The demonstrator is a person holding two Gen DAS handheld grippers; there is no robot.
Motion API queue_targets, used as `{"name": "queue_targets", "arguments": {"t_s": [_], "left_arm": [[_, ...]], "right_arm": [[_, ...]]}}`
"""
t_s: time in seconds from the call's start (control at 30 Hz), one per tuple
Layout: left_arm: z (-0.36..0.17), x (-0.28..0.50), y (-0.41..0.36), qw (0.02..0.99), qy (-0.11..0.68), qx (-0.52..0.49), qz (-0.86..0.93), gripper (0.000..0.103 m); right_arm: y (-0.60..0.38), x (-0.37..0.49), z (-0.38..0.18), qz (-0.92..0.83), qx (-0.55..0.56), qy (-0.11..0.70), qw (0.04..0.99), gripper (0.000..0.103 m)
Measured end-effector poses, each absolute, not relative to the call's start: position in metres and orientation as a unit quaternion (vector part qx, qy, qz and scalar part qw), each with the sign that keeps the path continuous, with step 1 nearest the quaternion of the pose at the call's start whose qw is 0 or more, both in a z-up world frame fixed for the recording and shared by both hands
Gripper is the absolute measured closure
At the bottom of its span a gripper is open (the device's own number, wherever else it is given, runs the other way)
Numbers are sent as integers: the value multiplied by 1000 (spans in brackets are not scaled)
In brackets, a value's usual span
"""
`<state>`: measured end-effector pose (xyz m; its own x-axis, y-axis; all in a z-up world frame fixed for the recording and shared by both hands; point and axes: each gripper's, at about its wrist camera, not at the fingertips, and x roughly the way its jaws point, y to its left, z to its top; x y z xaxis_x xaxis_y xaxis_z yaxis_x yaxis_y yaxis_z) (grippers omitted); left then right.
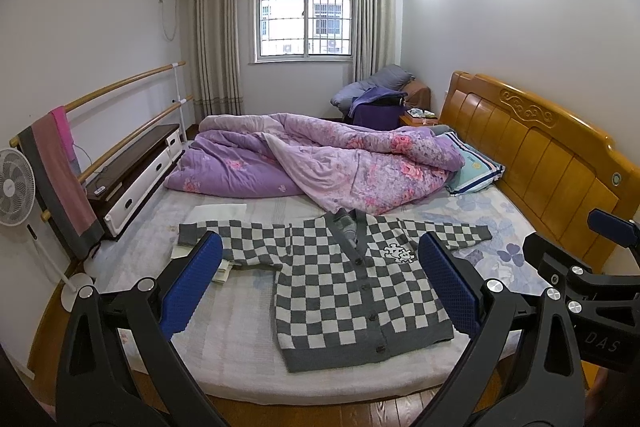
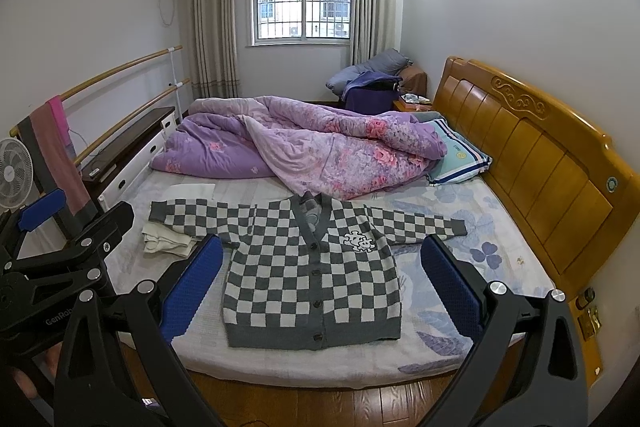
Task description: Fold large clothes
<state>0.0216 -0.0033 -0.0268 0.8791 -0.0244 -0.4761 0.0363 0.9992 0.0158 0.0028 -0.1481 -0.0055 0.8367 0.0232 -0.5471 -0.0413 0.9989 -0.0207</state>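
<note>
A grey-and-white checkered cardigan lies flat and buttoned on the bed, sleeves spread out to both sides; it also shows in the right wrist view. My left gripper is open and empty, held above the bed's near edge in front of the cardigan. My right gripper is open and empty too, at about the same height and distance. Each gripper shows at the edge of the other's view. Neither touches the cardigan.
A rumpled purple floral quilt lies behind the cardigan, with a striped pillow by the wooden headboard. Folded pale cloth sits under the left sleeve. A fan, a rail with towels and a low cabinet stand left.
</note>
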Motion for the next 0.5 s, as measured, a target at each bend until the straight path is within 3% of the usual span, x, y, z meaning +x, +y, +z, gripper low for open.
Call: {"name": "queue_targets", "arguments": {"t_s": [0.5], "left_arm": [[-26,37,20,964,264,10,-15,5]], "right_arm": [[-124,29,-17,17,-10,308,951,7]]}}
